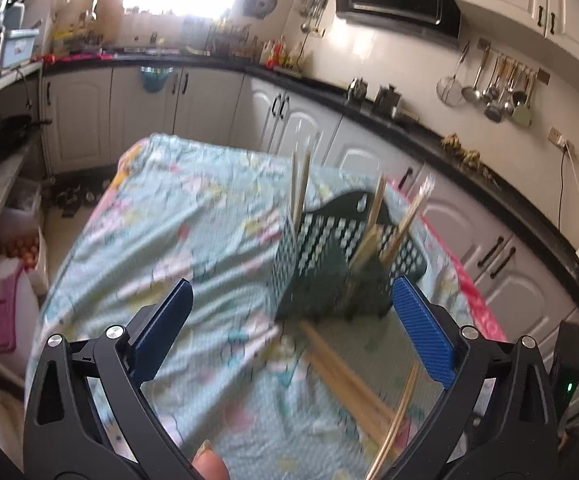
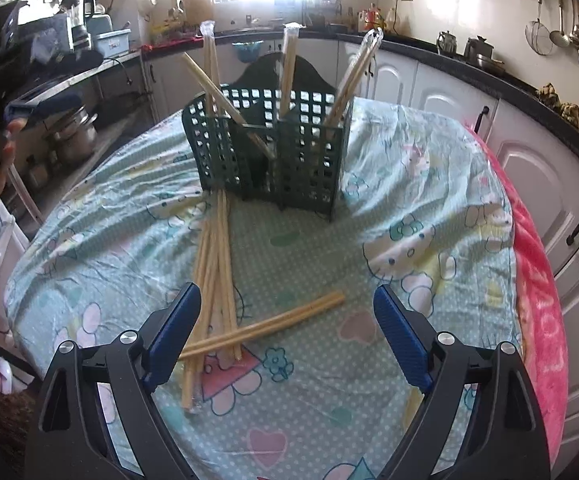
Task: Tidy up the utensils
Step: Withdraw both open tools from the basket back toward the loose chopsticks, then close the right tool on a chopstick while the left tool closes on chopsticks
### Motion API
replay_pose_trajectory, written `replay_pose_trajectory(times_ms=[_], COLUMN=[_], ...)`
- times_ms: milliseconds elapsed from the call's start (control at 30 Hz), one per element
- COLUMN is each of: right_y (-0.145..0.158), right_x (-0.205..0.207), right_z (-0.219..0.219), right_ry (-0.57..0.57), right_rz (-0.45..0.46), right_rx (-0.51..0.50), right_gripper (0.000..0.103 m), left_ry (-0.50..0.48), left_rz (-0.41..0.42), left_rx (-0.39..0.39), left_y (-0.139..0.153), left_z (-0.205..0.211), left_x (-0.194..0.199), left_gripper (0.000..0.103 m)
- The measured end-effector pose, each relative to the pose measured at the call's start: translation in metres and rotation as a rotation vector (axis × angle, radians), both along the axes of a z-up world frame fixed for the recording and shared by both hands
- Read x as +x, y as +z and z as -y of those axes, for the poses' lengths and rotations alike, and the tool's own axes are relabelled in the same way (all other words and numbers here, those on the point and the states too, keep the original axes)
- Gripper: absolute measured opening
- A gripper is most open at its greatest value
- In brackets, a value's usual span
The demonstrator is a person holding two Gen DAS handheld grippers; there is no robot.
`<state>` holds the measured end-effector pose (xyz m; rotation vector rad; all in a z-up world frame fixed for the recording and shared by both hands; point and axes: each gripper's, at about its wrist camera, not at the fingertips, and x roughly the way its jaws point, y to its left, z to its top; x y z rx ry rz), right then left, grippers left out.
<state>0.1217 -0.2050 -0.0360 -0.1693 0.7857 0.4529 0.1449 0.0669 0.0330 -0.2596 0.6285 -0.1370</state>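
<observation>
A dark green lattice utensil holder (image 2: 273, 148) stands on the cloth-covered table (image 2: 429, 184), with several wrapped chopstick pairs (image 2: 288, 68) upright in it. Loose chopsticks (image 2: 215, 272) lie on the cloth in front of it, one pair (image 2: 265, 326) across the others. My right gripper (image 2: 287, 336) is open and empty, low over the crossed pair. In the blurred left wrist view the holder (image 1: 329, 268) sits ahead, with loose chopsticks (image 1: 345, 372) below it. My left gripper (image 1: 289, 332) is open and empty above the cloth.
A pink towel (image 2: 537, 300) hangs along the table's right edge. White cabinets and a black counter (image 2: 509, 80) ring the room. Pots (image 2: 73, 136) sit on a shelf at left. Ladles (image 1: 497, 88) hang on the wall.
</observation>
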Motion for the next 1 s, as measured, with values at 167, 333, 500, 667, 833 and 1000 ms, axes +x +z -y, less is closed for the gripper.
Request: replay_pose_trajectory(times_ms=[167, 333, 500, 667, 833, 1000], right_y=[-0.012, -0.022, -0.030, -0.038, -0.047, -0.054], right_x=[0.004, 0.010, 0.018, 0.031, 0.046, 0.060], right_z=[0.006, 0.012, 0.018, 0.022, 0.016, 0.009], right_ry=[-0.033, -0.060, -0.085, -0.098, -0.086, -0.098], right_rz=[-0.028, -0.050, -0.082, -0.152, -0.238, -0.294], right_rx=[-0.005, -0.007, 0.019, 0.068, 0.102, 0.131], right_gripper=[0.085, 0.085, 0.081, 0.065, 0.046, 0.040], left_ry=[-0.018, -0.057, -0.092, -0.106, -0.116, -0.110], left_rz=[-0.068, -0.138, -0.209, -0.281, -0.360, -0.398], left_rx=[0.000, 0.006, -0.006, -0.042, -0.106, -0.164], left_y=[-0.030, -0.058, -0.087, -0.109, -0.131, -0.143], left_z=[0.009, 0.026, 0.042, 0.049, 0.047, 0.040], left_x=[-0.001, 0.005, 0.015, 0.027, 0.040, 0.050], left_gripper=[0.092, 0.092, 0.092, 0.081, 0.049, 0.031])
